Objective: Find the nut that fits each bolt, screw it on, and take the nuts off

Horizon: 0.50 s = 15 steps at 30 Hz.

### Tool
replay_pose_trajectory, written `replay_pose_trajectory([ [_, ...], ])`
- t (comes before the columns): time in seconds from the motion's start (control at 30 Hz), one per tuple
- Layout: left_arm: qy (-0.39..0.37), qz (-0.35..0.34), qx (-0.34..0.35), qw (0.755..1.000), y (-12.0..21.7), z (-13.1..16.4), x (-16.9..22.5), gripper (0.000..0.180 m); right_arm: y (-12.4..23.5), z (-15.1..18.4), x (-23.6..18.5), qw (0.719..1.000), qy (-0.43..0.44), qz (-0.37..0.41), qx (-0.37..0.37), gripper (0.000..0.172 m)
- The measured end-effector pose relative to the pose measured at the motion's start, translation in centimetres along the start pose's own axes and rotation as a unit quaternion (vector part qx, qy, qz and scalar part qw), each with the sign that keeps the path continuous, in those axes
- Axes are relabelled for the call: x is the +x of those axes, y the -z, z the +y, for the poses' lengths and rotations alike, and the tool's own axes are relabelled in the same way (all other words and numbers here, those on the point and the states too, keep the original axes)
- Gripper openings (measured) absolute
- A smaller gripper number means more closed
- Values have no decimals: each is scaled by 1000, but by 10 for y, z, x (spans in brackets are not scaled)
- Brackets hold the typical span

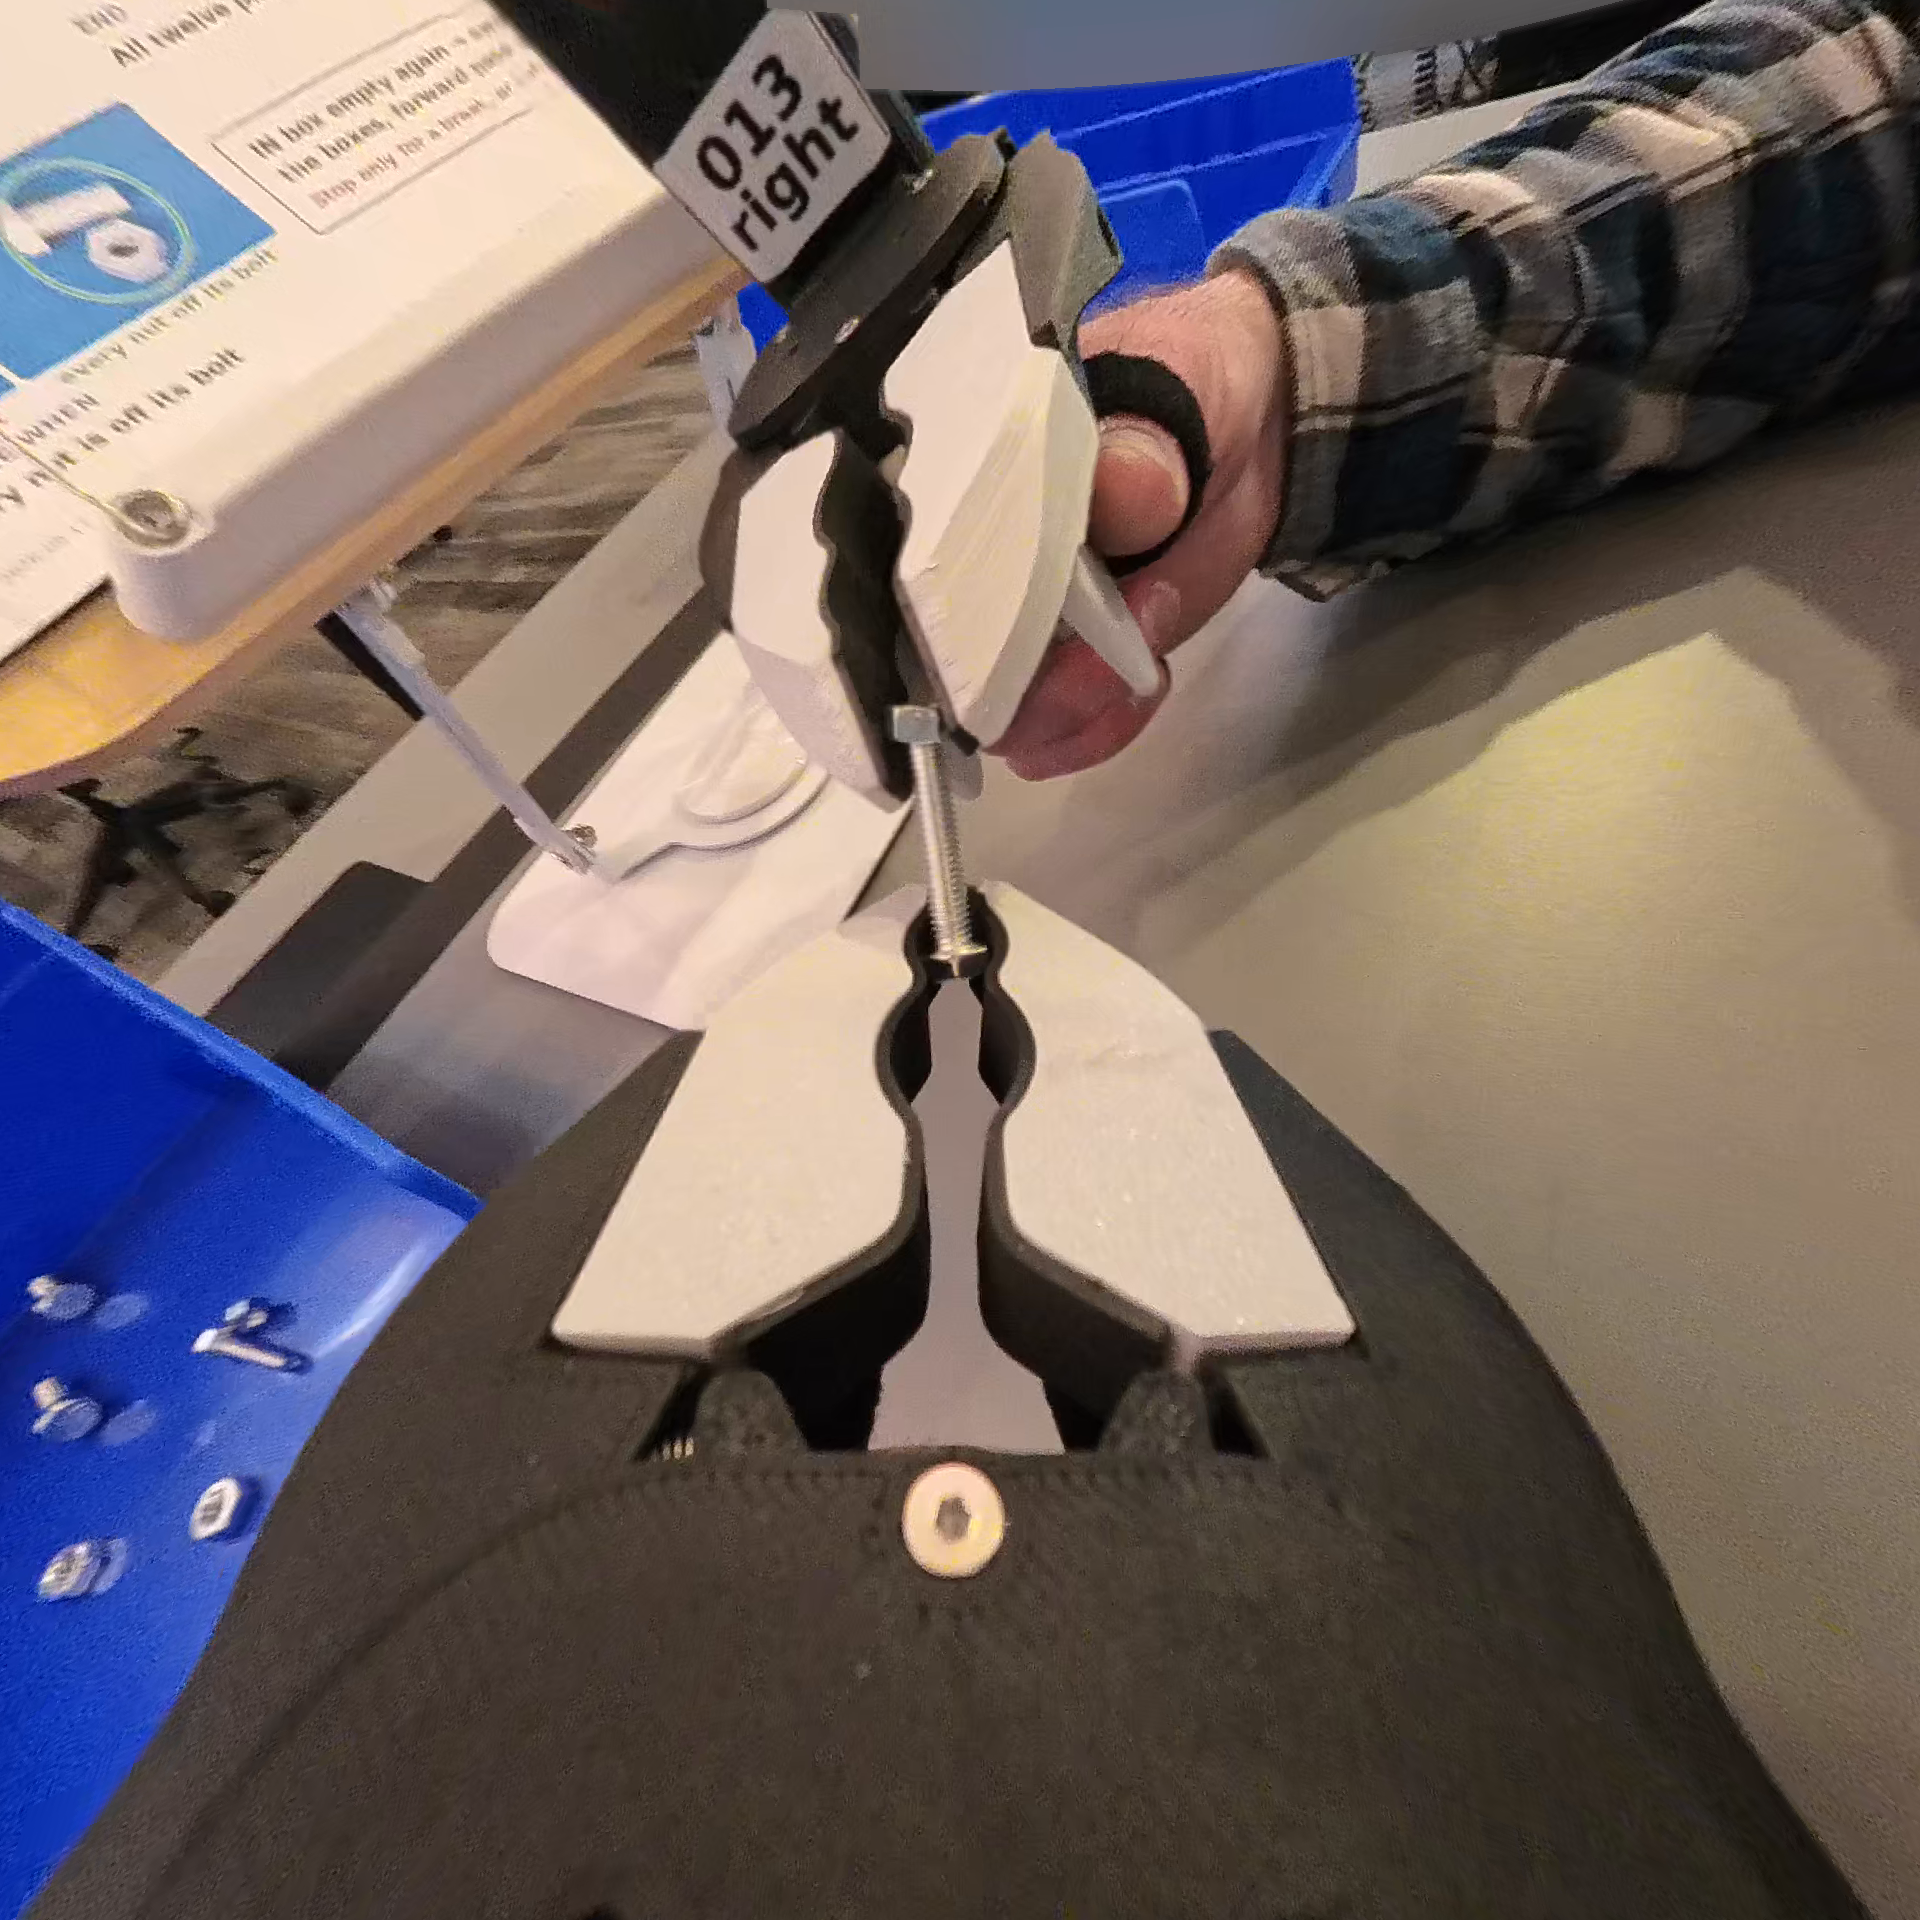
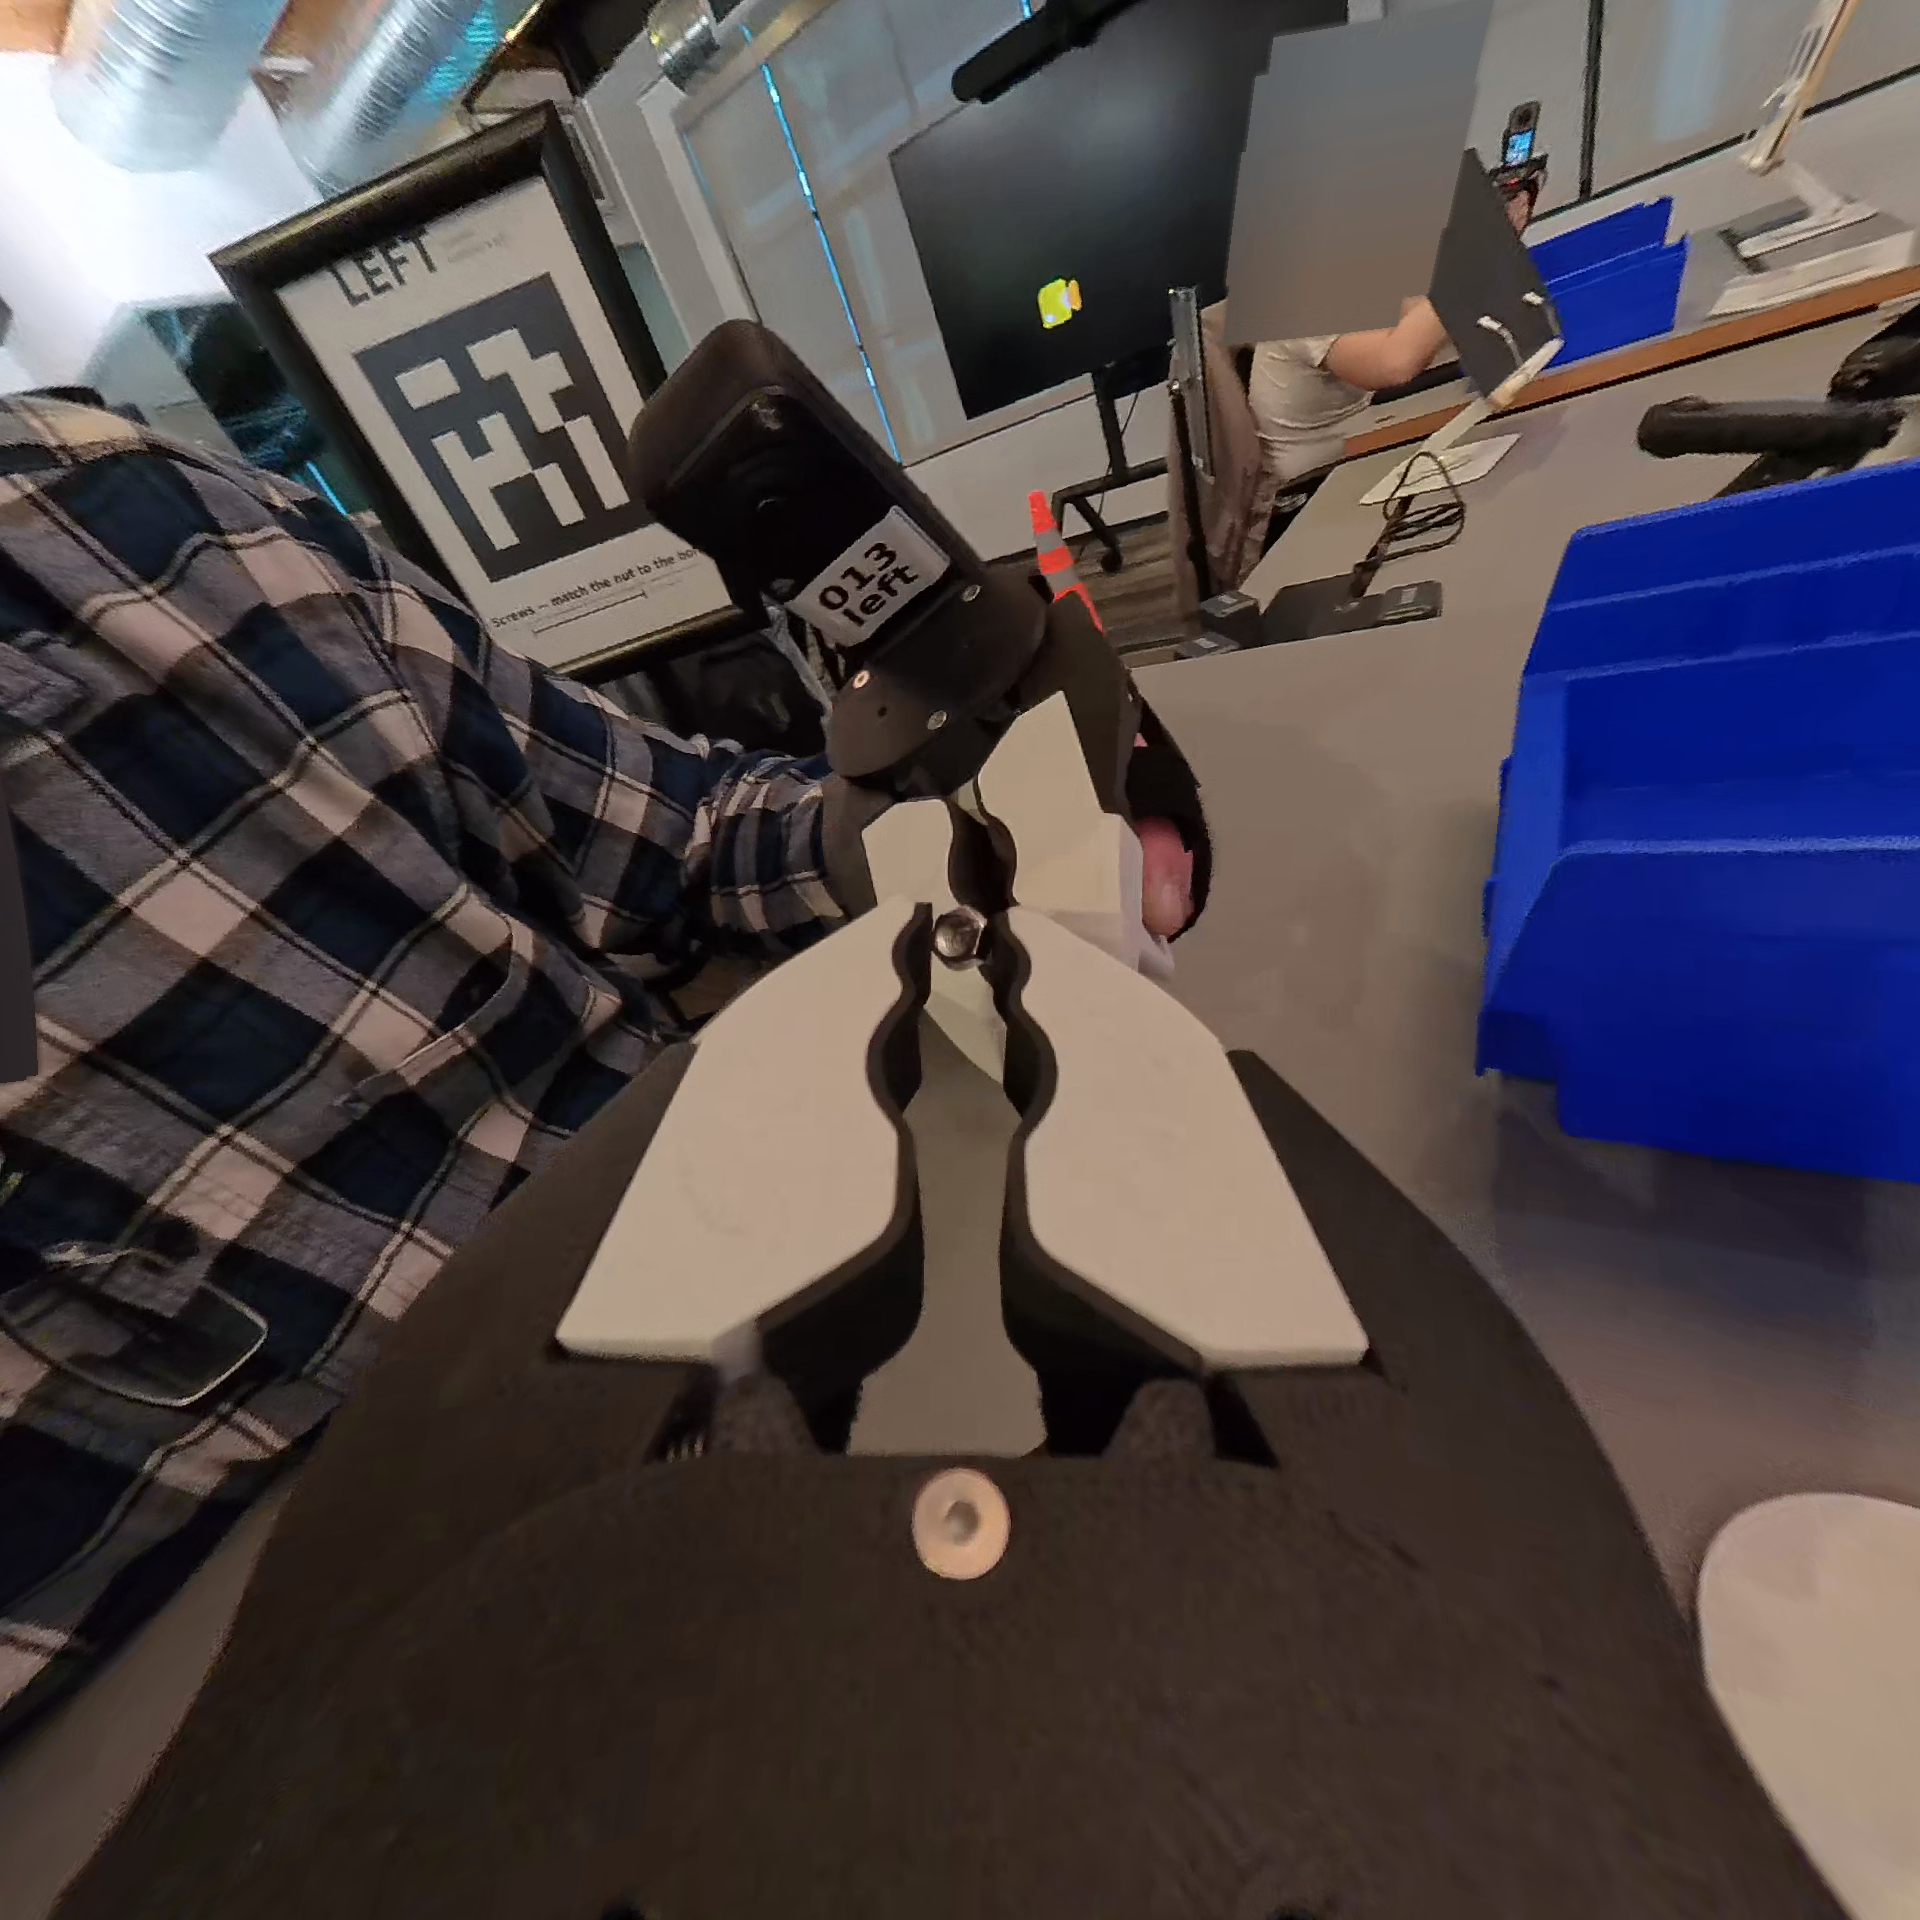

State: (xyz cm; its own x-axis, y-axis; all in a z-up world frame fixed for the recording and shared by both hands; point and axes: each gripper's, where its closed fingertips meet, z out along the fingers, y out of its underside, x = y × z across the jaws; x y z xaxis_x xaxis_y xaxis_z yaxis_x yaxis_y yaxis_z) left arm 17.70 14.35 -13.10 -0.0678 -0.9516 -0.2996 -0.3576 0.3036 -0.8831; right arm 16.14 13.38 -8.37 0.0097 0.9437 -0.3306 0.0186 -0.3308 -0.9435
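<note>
A silver bolt [image 1: 935,831] spans the gap between my two grippers above the grey table [image 1: 1558,987]. My left gripper [image 1: 951,940] is shut on the bolt's near end, its pads pressing it at the fingertips. My right gripper [image 1: 920,753] comes down from above, held by a hand in a plaid sleeve, and is shut on a silver nut [image 1: 914,722] at the bolt's far end. In the right wrist view the nut [image 2: 958,935] shows end-on between my right gripper's fingertips [image 2: 958,940], with the left gripper [image 2: 982,883] just behind it.
A blue bin [image 1: 208,1143] at the left holds several loose bolts and nuts [image 1: 244,1340]. Another blue bin [image 1: 1195,177] stands behind. A white instruction board [image 1: 312,312] is at the upper left. Stacked blue bins [image 2: 1714,831] and a white dish [image 2: 1818,1683] lie to the right. The gap from one gripper's tips to the other's is roughly 4 cm.
</note>
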Motion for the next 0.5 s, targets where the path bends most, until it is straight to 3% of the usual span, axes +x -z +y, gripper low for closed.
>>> replay_pose_trajectory([
  [0.2, 53, 74, 12, 996, 1, 3, 12, 4, 0, 7, -1, 1000, -13, -18, -1, 11],
  [0.5, 31, 139, -17, 990, 5, 12, 30, 4, -6, 22, -10, 997, -38, -58, -30, 11],
])
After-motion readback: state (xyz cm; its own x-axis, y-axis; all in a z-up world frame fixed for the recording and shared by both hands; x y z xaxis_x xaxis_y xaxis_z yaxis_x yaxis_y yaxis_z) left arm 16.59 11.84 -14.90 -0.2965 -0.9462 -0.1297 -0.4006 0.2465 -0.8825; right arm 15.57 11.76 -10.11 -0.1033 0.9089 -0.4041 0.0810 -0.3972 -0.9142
